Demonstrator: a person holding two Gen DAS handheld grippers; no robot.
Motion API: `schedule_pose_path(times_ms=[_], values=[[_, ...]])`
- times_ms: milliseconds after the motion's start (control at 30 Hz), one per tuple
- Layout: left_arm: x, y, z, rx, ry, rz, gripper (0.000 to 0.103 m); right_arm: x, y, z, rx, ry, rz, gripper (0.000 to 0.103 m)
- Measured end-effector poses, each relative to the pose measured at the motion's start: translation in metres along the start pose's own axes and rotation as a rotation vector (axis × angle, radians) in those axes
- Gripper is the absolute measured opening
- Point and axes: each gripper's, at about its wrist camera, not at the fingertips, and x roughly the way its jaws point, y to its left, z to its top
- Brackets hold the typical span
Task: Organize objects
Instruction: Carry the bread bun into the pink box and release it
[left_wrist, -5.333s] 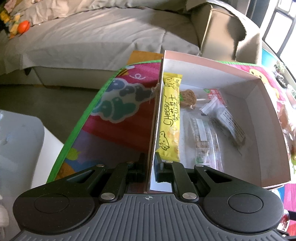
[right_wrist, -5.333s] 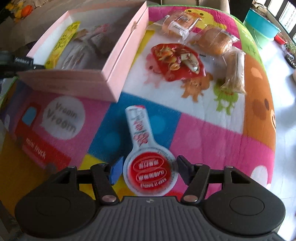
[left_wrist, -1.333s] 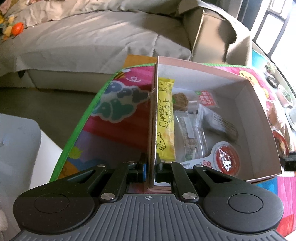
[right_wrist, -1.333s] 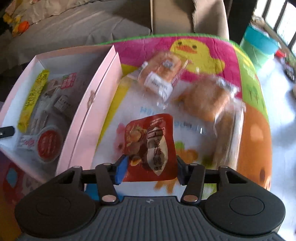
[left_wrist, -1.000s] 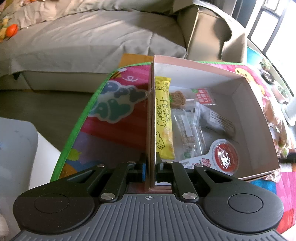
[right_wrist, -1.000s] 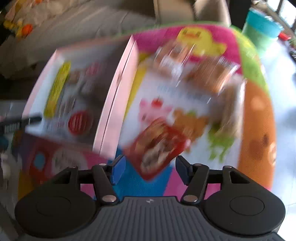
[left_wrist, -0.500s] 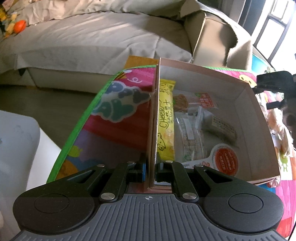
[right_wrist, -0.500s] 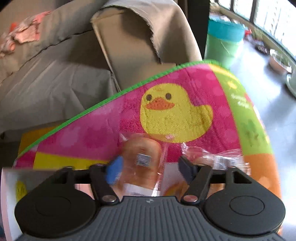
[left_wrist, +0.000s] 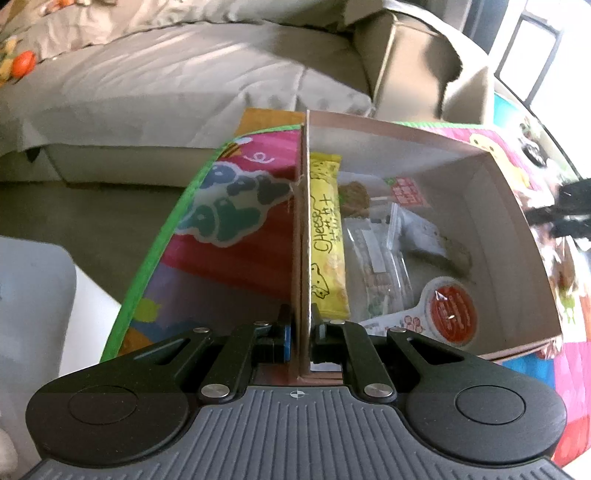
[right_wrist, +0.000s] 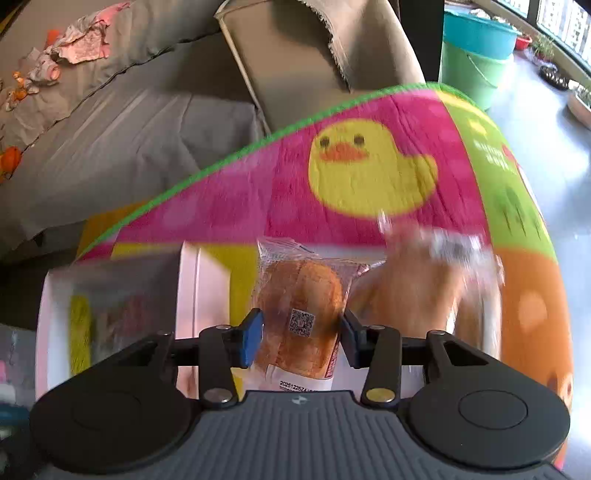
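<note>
On the bright play mat (right_wrist: 369, 229), the right hand-held gripper (right_wrist: 301, 334) has just been closing its jaws, and a wrapped bread bun (right_wrist: 301, 299) now sits between them, pressed on both sides. That bun looks ready to go into the pink box (left_wrist: 517, 236) on the left. The left hand-held gripper (left_wrist: 301, 332) points down, shut tight on the box's near-left wall.

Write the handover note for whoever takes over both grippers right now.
Left gripper: shut on the near wall of the pink box, steadying it.
Right gripper: jaws just closing around a wrapped bun on the play mat; pads look in contact with the wrapper.
Done: the yellow cheese bar, clear packets and red-lidded cup are in the box.
Left: box this bun, then the second bun beside it.
</note>
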Motion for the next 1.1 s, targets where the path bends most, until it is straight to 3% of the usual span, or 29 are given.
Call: schedule_pose_path(times_ms=[300,467,633,800,1100], values=[[0.004,0.001,0.003,0.069,0.029,-0.04,0.012,-0.081,0.012,-0.084,0.063,0.022,-0.066,0.042],[0.006,0.002,0.006,0.078,0.044,-0.053,0.013,-0.106,0.044,-0.14,0.047,0.128,-0.078,0.042],[0.008,0.002,0.008,0.075,0.061,-0.061,0.013,-0.108,0.08,-0.169,0.055,0.222,-0.053,0.042],[0.01,0.007,0.009,0.073,0.082,-0.091,0.015,-0.118,0.117,-0.146,-0.005,0.147,-0.049,0.042],[0.015,0.01,0.012,0.053,0.114,-0.109,0.016,-0.119,0.174,-0.047,-0.144,-0.081,-0.045,0.042]])
